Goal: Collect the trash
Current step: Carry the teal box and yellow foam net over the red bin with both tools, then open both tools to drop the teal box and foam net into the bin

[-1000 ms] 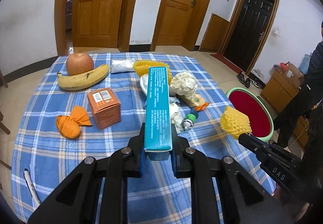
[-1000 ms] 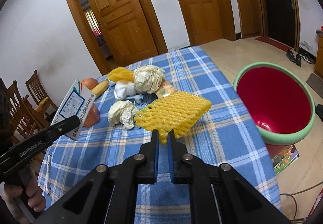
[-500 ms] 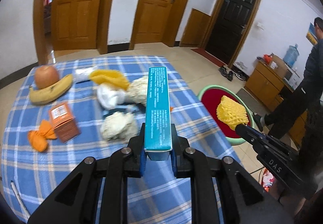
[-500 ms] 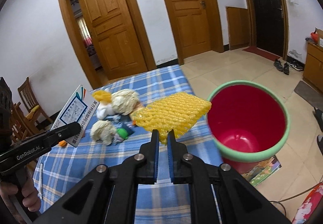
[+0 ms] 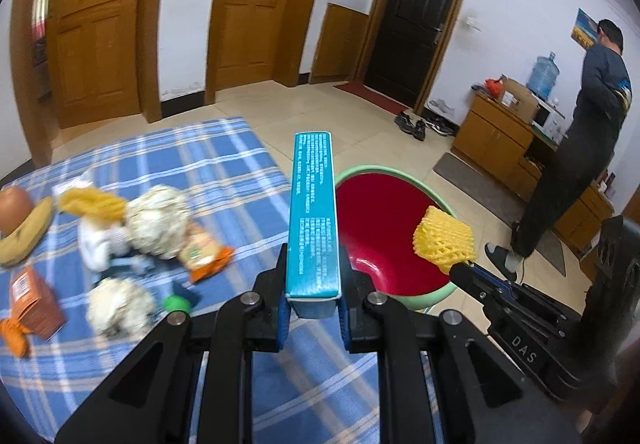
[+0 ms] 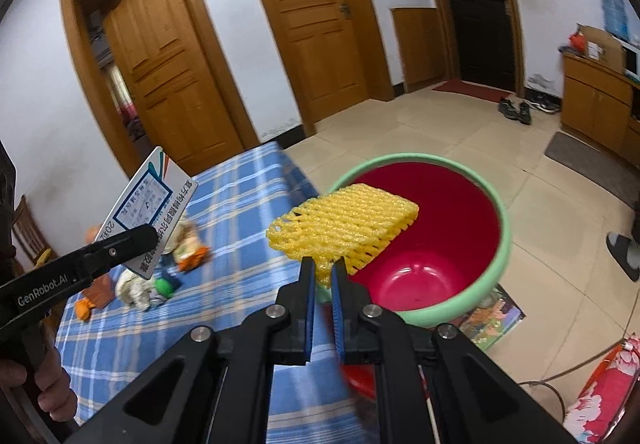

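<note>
Over the bin [image 6: 496, 228], beside the table [image 5: 224, 164], both grippers now carry their loads. A second ago both were above the checked cloth, with the bin off at the right edge of each view; since then they have swung sideways together, so the bin's red inside now fills the middle of the right wrist view and sits just behind the box in the left one. The right gripper [image 6: 320, 278] is clenched on a corner of the yellow foam net [image 6: 344, 226], which hangs above the near rim and partly over the open mouth. The left gripper [image 5: 313, 300] is clamped on the lower end of the teal box [image 5: 314, 212], which stands up and away along the fingers; its top end lines up with the bin's left rim, but whether it is truly over the mouth cannot be told from this angle. Neither grip has altered during the swing. Back on the table lie the paper wads [image 5: 158, 220], a snack wrapper [image 5: 204, 252], an orange carton [image 5: 34, 296], a banana [image 5: 24, 236] and an apple [image 5: 14, 206]. The carry looks nearly finished: the net seems ready to drop, while the box probably needs to travel a little farther right before letting go.
</note>
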Available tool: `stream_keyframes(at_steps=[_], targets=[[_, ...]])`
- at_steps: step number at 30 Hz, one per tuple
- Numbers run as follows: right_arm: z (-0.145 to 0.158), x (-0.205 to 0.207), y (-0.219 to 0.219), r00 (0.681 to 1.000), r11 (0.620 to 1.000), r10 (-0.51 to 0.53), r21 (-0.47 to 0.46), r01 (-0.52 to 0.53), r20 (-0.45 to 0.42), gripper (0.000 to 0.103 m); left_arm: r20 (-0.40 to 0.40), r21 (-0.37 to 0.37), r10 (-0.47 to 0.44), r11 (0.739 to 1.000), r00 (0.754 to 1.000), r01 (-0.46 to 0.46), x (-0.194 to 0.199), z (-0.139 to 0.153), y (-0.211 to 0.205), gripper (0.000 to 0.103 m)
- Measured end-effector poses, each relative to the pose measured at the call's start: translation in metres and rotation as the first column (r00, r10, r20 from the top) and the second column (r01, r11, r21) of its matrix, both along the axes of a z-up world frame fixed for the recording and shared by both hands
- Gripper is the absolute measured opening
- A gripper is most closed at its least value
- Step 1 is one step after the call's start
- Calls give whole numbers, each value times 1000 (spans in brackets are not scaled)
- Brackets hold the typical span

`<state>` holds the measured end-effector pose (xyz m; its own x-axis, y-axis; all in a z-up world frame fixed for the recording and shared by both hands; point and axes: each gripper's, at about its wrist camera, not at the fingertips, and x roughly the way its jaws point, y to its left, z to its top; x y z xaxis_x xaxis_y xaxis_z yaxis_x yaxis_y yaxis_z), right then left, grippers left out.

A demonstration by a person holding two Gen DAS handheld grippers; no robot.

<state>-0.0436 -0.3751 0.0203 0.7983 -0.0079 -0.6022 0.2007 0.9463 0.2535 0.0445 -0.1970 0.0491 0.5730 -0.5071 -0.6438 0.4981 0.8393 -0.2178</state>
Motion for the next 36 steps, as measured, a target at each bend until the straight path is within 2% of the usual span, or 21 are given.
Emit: stream_keyframes(at_steps=[13, 26, 27, 31, 36], targets=[[-31, 3, -56, 989, 989, -138, 49, 140, -52, 10, -59, 74, -96, 992, 994, 100, 28, -40, -80, 18], [-49, 17, -80, 976, 980, -187, 51, 194, -112, 12, -107, 123, -157, 978, 982, 169, 45, -71, -121, 19], [-50, 17, -80, 975, 980, -189, 48, 195, -114, 14, -108, 125, -159, 977, 981, 172, 45, -71, -124, 22], [-51, 19, -81, 975, 980, -187, 51, 194, -120, 15, -99, 127, -151, 978, 984, 163, 46, -67, -124, 44], [-49, 18, -81, 976, 979, -186, 66, 194, -109, 28, -86, 124, -141, 981, 986, 151, 44, -61, -119, 49]])
